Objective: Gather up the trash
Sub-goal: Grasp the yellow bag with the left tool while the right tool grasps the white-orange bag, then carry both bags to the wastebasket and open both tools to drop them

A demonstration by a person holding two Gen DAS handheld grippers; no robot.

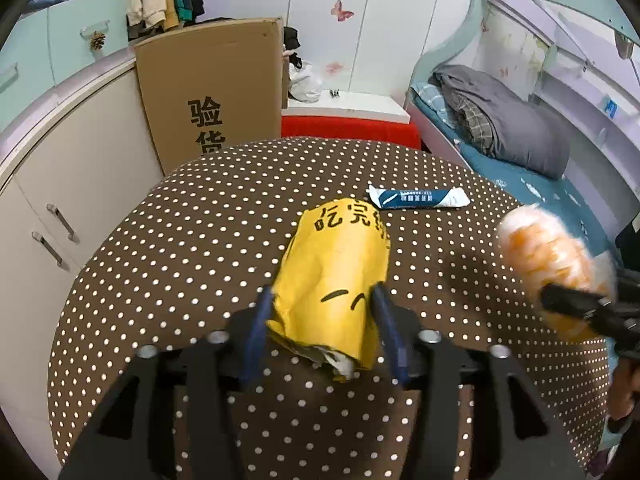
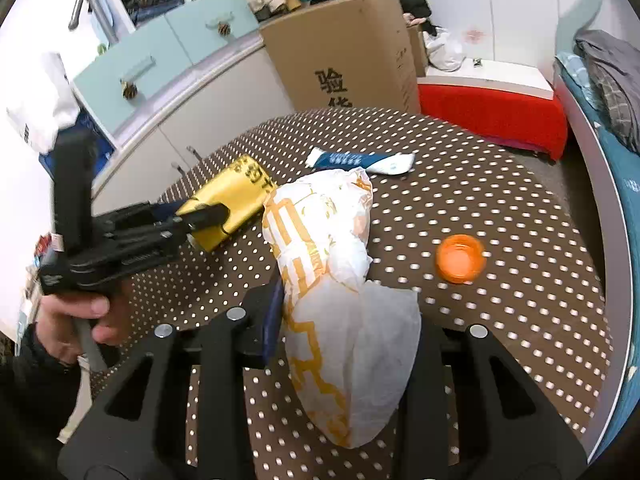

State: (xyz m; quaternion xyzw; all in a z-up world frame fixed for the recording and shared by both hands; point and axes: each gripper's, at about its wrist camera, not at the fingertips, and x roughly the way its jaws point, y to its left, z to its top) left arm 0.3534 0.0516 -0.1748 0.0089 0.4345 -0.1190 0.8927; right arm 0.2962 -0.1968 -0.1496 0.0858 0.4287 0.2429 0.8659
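From the left wrist view, the left tool (image 1: 322, 300) pinches a crumpled yellow paper bag (image 1: 338, 276) between its blue fingers (image 1: 258, 320), one pressed on each side near the bag's torn lower end, so the bag points away over the dotted table (image 1: 160, 240). I judge it is held this way to be carried off as trash. Beyond it a blue-and-white wrapper (image 1: 418, 197) lies flat on the table, untouched. At the right edge the right tool (image 1: 576, 306) comes in blurred, with a white-and-orange wrapper (image 1: 548, 248) in it; its fingers are cut off there. A cardboard box (image 1: 212, 92) stands behind the table, its print partly hidden by the table's edge.

From the right wrist view, the right tool (image 2: 344, 312) is pressed on the white-and-orange wrapper (image 2: 332, 264), which fills the gap and hides the right finger altogether; only the left blue finger shows. An orange cap (image 2: 460, 258) sits on the table (image 2: 520, 200) just right of the wrapper, apart from it. The left tool (image 2: 208, 214), blurred, grips the yellow paper bag (image 2: 228, 204), the person's hand (image 2: 80, 316) around its handle. No bin or trash bag shows in either view.
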